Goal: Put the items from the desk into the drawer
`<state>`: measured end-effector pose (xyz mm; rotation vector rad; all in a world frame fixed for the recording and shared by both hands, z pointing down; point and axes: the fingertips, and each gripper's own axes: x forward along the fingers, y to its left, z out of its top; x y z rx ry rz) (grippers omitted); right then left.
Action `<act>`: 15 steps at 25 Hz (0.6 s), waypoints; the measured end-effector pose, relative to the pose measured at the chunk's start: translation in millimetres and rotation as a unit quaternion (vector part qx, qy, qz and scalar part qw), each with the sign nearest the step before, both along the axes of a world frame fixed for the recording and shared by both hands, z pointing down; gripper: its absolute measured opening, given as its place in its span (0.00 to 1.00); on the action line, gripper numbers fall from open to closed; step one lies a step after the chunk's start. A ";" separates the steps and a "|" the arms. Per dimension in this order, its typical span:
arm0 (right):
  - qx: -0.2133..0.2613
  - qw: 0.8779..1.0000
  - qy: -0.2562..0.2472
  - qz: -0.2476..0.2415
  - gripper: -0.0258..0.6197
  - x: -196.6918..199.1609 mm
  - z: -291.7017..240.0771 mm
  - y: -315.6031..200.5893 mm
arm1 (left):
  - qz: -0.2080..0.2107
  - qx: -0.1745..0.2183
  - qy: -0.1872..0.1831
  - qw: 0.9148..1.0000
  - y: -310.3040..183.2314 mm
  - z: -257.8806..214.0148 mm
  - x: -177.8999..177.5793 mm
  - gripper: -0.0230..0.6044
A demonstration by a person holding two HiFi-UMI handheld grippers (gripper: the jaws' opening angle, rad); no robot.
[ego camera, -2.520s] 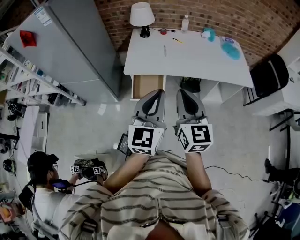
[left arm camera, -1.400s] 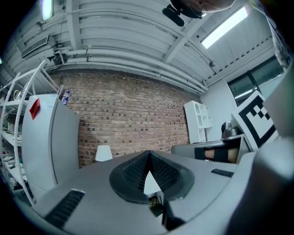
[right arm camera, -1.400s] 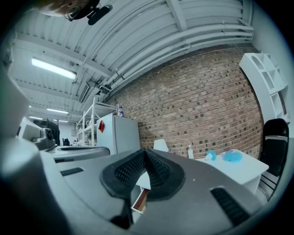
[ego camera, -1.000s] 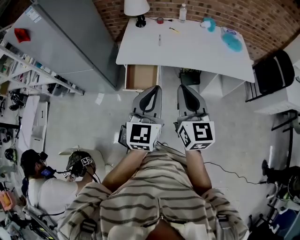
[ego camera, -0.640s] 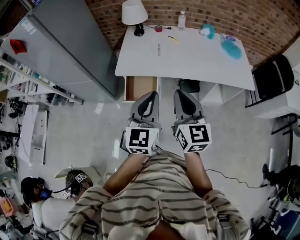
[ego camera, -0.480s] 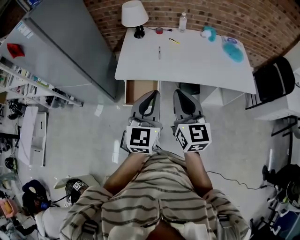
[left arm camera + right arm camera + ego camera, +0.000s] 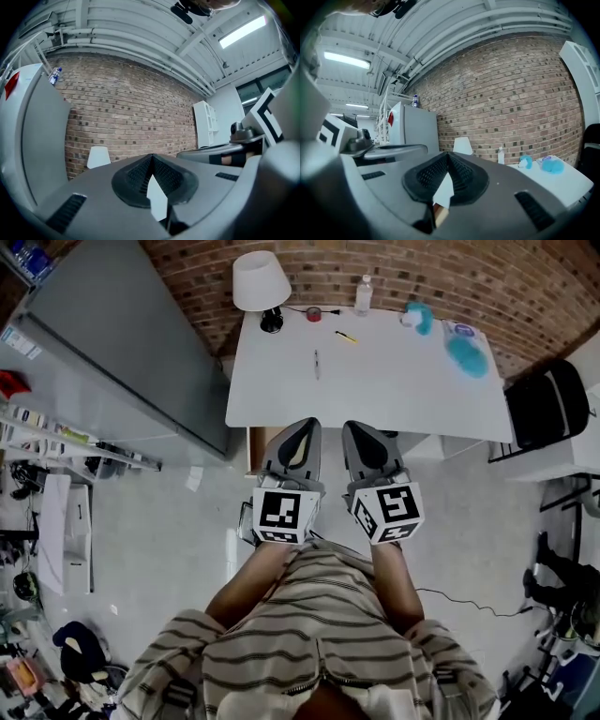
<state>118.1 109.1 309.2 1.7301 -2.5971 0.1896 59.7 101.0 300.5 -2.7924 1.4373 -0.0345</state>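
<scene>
Left gripper [image 7: 300, 425]: jaws closed tip to tip, nothing between, as seen in left gripper view. Right gripper [image 7: 357, 426]: likewise, jaws together and empty. Both held side by side, level, pointing at desk [image 7: 394, 395], tips at its near edge in head view, touching no item. Marker cubes [image 7: 282, 515] at rear of each: black-and-white square patterns, no legible text.

Drawer [image 7: 254, 438]: open under desk's left end, brown inside, mostly hidden behind left gripper; contents not discernible.

On desk, all apart from grippers:
- pen [image 7: 317, 363], left of centre
- yellow pen [image 7: 347, 337], just beyond it
- red tape roll [image 7: 313, 314] and bottle [image 7: 363, 294], along far edge
- lamp [image 7: 260, 282], far left corner
- teal item [image 7: 417, 315] and blue fluffy item [image 7: 465, 354], right end

Bottle label too small to read.

Surroundings: brick wall [image 7: 422, 268] behind desk; grey fridge [image 7: 112, 334] to left, red sticker [image 7: 390, 119] on its side, wording illegible; black chair [image 7: 539, 395] to right.
</scene>
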 end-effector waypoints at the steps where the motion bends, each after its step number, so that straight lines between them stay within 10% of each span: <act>1: 0.000 1.000 0.001 0.003 0.06 -1.8 -0.7 -8.1 | 0.004 0.000 0.001 1.000 -7.7 -0.7 -1.3 0.04; 15: 0.006 0.997 0.004 0.074 0.06 -13.5 -8.1 -103.1 | 0.042 -0.011 0.014 0.999 -106.7 -3.4 -24.3 0.04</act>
